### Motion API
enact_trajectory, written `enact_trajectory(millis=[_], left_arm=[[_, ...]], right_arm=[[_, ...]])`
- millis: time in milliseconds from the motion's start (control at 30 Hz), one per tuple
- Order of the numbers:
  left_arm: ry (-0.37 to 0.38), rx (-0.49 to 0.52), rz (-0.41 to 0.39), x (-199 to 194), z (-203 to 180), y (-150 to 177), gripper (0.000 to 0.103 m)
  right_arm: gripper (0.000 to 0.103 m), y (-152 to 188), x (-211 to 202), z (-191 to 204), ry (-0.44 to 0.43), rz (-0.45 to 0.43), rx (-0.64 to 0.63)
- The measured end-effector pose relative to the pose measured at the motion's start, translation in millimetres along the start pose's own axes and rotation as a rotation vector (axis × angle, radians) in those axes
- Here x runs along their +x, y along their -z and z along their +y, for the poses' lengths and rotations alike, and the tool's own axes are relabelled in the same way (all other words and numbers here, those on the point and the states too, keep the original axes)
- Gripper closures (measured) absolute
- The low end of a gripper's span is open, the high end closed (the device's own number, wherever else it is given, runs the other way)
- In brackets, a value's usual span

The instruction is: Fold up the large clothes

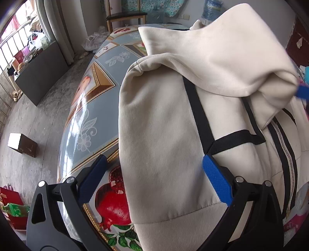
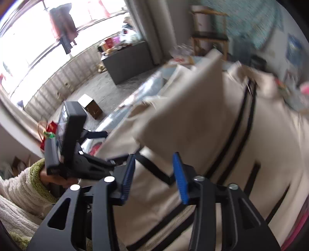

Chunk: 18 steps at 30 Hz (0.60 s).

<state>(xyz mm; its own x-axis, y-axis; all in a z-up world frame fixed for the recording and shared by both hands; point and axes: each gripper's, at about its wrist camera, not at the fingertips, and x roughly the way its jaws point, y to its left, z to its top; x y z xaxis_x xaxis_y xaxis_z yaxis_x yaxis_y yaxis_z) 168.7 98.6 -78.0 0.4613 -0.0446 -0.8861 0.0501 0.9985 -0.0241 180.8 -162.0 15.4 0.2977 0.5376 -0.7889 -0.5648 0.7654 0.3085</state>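
Right gripper (image 2: 153, 178): black, blue-padded, tilted down above the cream zip jacket with black stripes (image 2: 222, 139), jaws apart, nothing between.
Left gripper (image 1: 154, 179): angled down, jaws wide astride a sleeve, pads not pressing.
Jacket: spread on the glossy pomegranate-print tablecloth (image 1: 87, 108).
Left hand (image 2: 56, 178): in a fleecy sleeve, gripping its handle.

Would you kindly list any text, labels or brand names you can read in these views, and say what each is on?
None can be read.
Water bottle: its blue label carries print, too small and blurred.
Green bottle: its label is too small.
Cream jacket: no text shows.
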Motion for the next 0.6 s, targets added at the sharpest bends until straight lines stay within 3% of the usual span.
enact_trajectory(millis=[67, 200, 300, 367, 467, 600], left_arm=[[-0.005, -0.009, 0.009, -1.6, 2.7, -1.3, 0.007], [-0.005, -0.036, -0.058, -21.9, 9.5, -7.7, 0.007], [-0.006, -0.078, -0.081, -26.8, 14.3, -23.4, 0.007], [-0.029, -0.107, -0.073, -22.2, 16.2, -35.1, 0.007], [-0.052, -0.109, -0.066, -12.8, 13.7, -51.2, 0.007], [-0.113, -0.067, -0.055, 3.4, 8.5, -68.2, 0.007]], right_arm=[[0.058, 12.5, -7.6, -21.1, -0.024, -0.013, 0.094], [0.057, 31.6, -29.4, -79.3, -0.084, -0.068, 0.317], [0.057, 29.3, -30.9, -103.8, -0.067, -0.086, 0.369], [0.057, 22.0, -19.1, -108.7, -0.114, -0.077, 0.4], [0.057, 9.9, 3.6, -86.9, -0.097, -0.046, 0.325], [0.057, 3.5, 48.1, -45.1, -0.018, 0.076, 0.151]])
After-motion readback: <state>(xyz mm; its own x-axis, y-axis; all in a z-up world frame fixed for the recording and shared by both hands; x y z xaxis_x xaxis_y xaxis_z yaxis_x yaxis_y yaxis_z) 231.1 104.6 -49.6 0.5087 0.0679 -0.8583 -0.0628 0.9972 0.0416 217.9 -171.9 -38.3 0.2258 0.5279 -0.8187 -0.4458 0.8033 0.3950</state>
